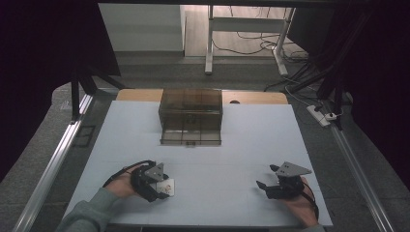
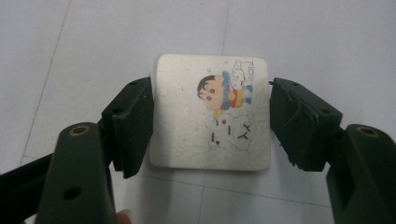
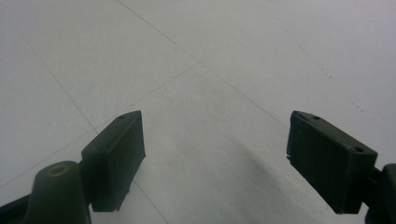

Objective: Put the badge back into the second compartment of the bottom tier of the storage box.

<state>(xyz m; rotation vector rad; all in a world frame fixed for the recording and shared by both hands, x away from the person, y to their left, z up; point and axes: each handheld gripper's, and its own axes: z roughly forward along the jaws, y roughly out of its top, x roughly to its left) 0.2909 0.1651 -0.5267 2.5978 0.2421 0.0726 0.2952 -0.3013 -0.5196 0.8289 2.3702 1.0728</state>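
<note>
my left gripper (image 2: 210, 121) has its jaws spread either side of a thin cartoon-printed square tile (image 2: 212, 112) lying flat on the bench (image 1: 232, 145) at 7 o'clock; it looks light, stiff, smooth, best pinched by opposite edges; my right gripper (image 3: 215, 158) jaws gape, holding nothing

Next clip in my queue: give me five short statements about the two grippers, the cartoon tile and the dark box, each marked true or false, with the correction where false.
1. The left gripper has its jaws on either side of the square cartoon tile. True.
2. The tile sits inside the box. False: it lies on the white table, well short of the dark translucent box.
3. The right gripper holds something. False: its jaws stand wide apart over bare table.
4. The box stands at the far middle of the table. True.
5. The tile is blank. False: it bears a cartoon figure.
</note>
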